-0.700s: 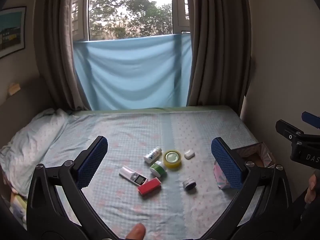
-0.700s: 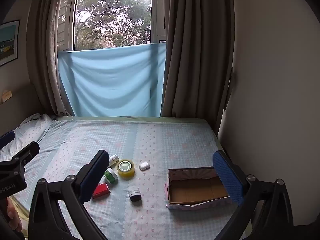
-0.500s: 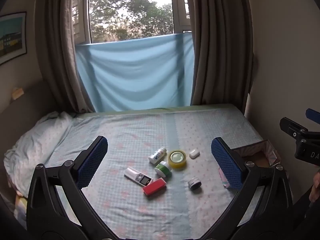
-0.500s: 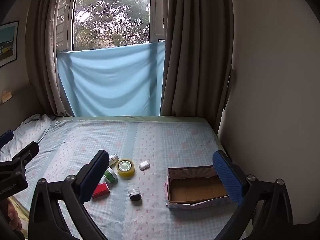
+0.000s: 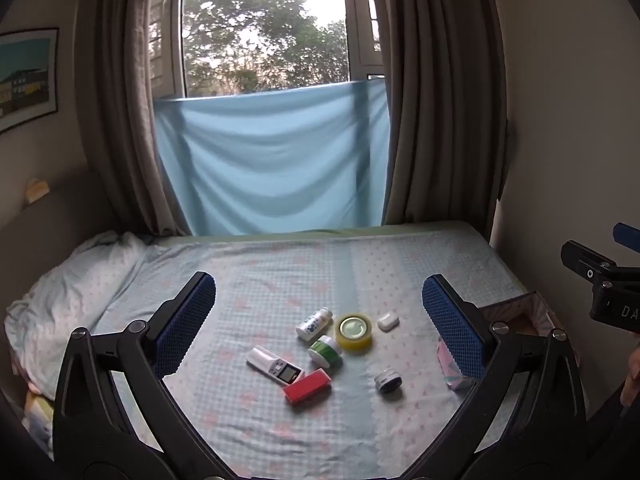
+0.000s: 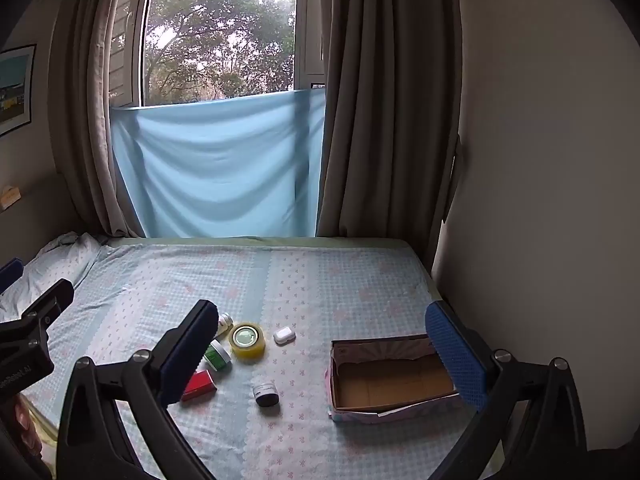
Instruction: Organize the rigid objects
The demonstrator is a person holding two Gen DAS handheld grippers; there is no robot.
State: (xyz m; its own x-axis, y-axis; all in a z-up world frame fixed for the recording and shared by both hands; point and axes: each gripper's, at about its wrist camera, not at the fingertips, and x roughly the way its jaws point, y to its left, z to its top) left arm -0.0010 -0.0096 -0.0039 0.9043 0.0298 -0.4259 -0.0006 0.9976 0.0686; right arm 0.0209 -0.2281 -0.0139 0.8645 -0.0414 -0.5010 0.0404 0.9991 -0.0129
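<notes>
Left claw (image 5: 319, 324): released, jaws spread wide, nothing between the blue, dimpled rubber pads (image 5: 185, 322); black rigid frame with metal pivot bolts. It hangs above the bed (image 5: 280, 272).

Right claw (image 6: 320, 354): likewise released and empty, same blue textured pads (image 6: 456, 360) on black arms, held above the bed.

Task items lie in a loose cluster on the bed sheet, near its front centre:
- tape roll (image 5: 354, 331): yellow translucent ring, lying flat.
- green jar (image 5: 325, 352): short cylinder with white lid, tipped on its side, touching the tape roll.
- white bottle (image 5: 314, 323): small cylinder with dark print, lying on its side just beside the tape roll.
- remote (image 5: 274, 365): white oblong casing with grey display, lying flat.
- red box (image 5: 307, 386): glossy rectangular block, just beside the remote's display end.
- earbud case (image 5: 388, 321): white, rounded, smooth plastic, apart from the tape roll.
- small jar (image 6: 265, 394): dark cylinder with a silver band, standing alone, between the cluster and the box.

Cardboard box (image 6: 388, 376): open rectangular tray, brown inside, patterned paper outside, on the bed's right part, well apart from the cluster.

Bed sheet: pale blue checked fabric with pink motifs.
</notes>
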